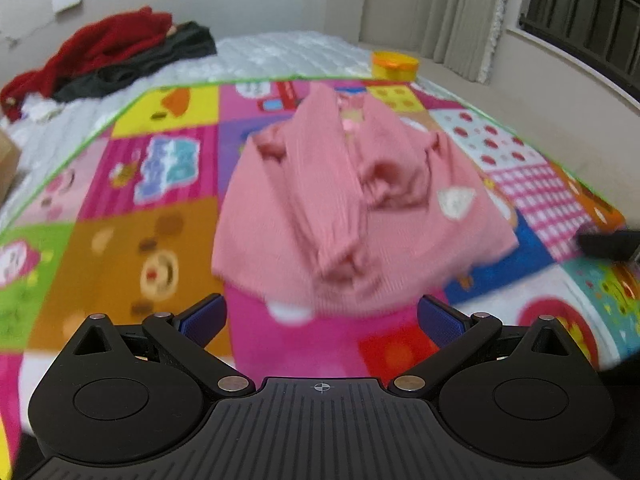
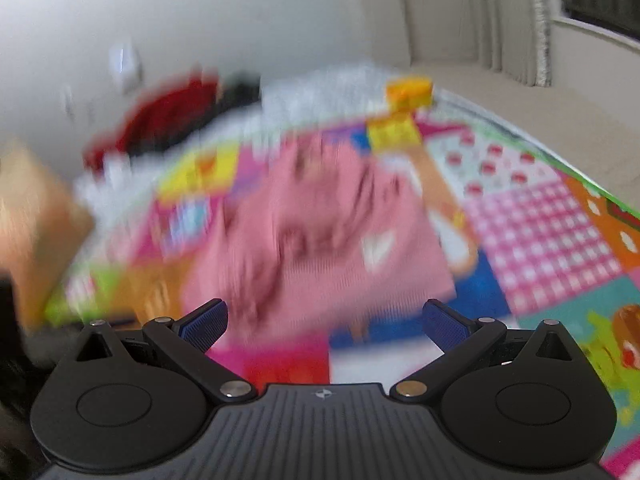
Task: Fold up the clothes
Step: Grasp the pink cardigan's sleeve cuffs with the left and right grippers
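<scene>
A pink knit sweater (image 1: pixel 340 200) lies on a colourful patchwork play mat (image 1: pixel 152 168), its sleeves folded in over the body and a white patch on its right side. My left gripper (image 1: pixel 322 316) hovers open just short of the sweater's near hem, blue pads wide apart with nothing between them. In the right wrist view, which is heavily blurred by motion, the same sweater (image 2: pixel 320 232) lies ahead on the mat (image 2: pixel 540 220). My right gripper (image 2: pixel 324 320) is open and empty, near the sweater's front edge.
A heap of red and black clothes (image 1: pixel 104 56) sits at the far left on a white quilted bed cover (image 1: pixel 280 52). An orange-lidded jar (image 1: pixel 394 65) stands beyond the mat. A dark object (image 1: pixel 608 242) pokes in at the right edge. Curtains and a window sill line the right.
</scene>
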Motion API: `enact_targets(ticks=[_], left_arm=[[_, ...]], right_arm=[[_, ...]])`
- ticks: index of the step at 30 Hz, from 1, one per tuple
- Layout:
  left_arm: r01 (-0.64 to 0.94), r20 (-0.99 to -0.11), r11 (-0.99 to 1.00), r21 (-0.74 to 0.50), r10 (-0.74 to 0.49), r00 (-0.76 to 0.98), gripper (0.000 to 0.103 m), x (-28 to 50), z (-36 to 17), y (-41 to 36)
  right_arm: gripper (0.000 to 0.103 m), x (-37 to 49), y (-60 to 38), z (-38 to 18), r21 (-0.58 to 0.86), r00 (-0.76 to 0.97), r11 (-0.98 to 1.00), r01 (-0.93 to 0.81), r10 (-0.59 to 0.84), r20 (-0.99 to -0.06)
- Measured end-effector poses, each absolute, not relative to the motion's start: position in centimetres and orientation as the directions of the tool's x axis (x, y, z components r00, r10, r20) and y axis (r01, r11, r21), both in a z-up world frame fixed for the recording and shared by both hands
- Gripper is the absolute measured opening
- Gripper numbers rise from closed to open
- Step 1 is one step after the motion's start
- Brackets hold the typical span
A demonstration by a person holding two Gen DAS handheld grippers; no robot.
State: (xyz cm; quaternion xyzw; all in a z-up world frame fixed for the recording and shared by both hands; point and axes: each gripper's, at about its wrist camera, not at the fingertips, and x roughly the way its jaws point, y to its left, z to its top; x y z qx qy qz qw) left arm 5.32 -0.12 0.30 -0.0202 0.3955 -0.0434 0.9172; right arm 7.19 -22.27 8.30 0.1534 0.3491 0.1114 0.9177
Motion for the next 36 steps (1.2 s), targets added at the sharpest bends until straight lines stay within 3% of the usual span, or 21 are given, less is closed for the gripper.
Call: enact_targets(ticks=[4, 8, 11, 15, 21, 26, 27, 28, 29, 30, 31, 34, 36], left_arm=[[0.092, -0.708, 0.992, -0.090, -0.128, 0.695, 0.103, 9.5, 0.5, 0.5], [0.134, -0.712, 0.985, -0.108, -0.171, 0.681, 0.103, 13.4, -0.5, 1.5], [0.179, -0.737, 0.978, -0.111, -0.202, 0.645, 0.103, 15.8, -2.1, 1.9], [0.141, -0.734, 0.988, -0.064, -0.142, 0.664, 0.103, 18.6, -3.8, 3.2], [0.074, -0.803, 0.984, -0.164, -0.177, 0.570, 0.103, 22.1, -7.0, 5.2], [0.034, -0.818, 0.982, -0.186, -0.174, 0.548, 0.103, 22.1, -8.0, 5.3], [0.042, -0.820, 0.984, -0.175, -0.169, 0.547, 0.103, 21.9, -7.9, 5.1], [0.049, -0.821, 0.984, -0.168, -0.168, 0.545, 0.102, 21.8, -7.8, 5.0], [0.051, -0.821, 0.985, -0.165, -0.166, 0.546, 0.097, 21.6, -7.7, 5.0], [0.054, -0.821, 0.985, -0.162, -0.165, 0.546, 0.093, 21.4, -7.6, 4.9], [0.063, -0.820, 0.985, -0.159, -0.167, 0.547, 0.082, 21.1, -7.4, 4.9], [0.091, -0.821, 0.979, -0.182, -0.203, 0.533, 0.044, 20.3, -6.7, 4.7], [0.097, -0.831, 0.967, -0.236, -0.252, 0.497, 0.029, 19.6, -6.5, 4.4]], right_arm=[[0.103, 12.9, -22.6, 6.1, 0.370, 0.570, 0.913, -0.173, 0.399, -0.718], [0.103, 16.9, -22.9, 4.3, 0.269, 0.636, 0.937, -0.224, 0.350, -0.688], [0.103, 21.8, -23.9, 1.8, 0.294, 0.615, 0.944, -0.148, 0.321, -0.720], [0.103, 26.7, -24.8, -1.2, 0.353, 0.597, 0.932, -0.087, 0.332, -0.730], [0.103, 29.4, -25.8, -5.9, 0.382, 0.559, 0.924, 0.019, 0.307, -0.770], [0.103, 29.1, -23.0, -5.7, 0.194, 0.528, 0.976, -0.099, 0.217, -0.821], [0.099, 28.8, -22.3, -5.5, 0.145, 0.535, 0.979, -0.142, 0.199, -0.821], [0.084, 28.3, -21.7, -5.3, 0.118, 0.547, 0.975, -0.188, 0.203, -0.812], [0.077, 27.8, -21.3, -5.1, 0.101, 0.551, 0.969, -0.224, 0.212, -0.807], [0.063, 27.3, -21.0, -5.0, 0.088, 0.555, 0.966, -0.241, 0.212, -0.805], [0.050, 26.9, -20.8, -4.8, 0.079, 0.550, 0.963, -0.257, 0.213, -0.807], [0.023, 25.5, -20.4, -4.2, 0.060, 0.520, 0.949, -0.310, 0.222, -0.825], [0.017, 23.9, -20.3, -3.7, 0.055, 0.475, 0.933, -0.355, 0.231, -0.849]])
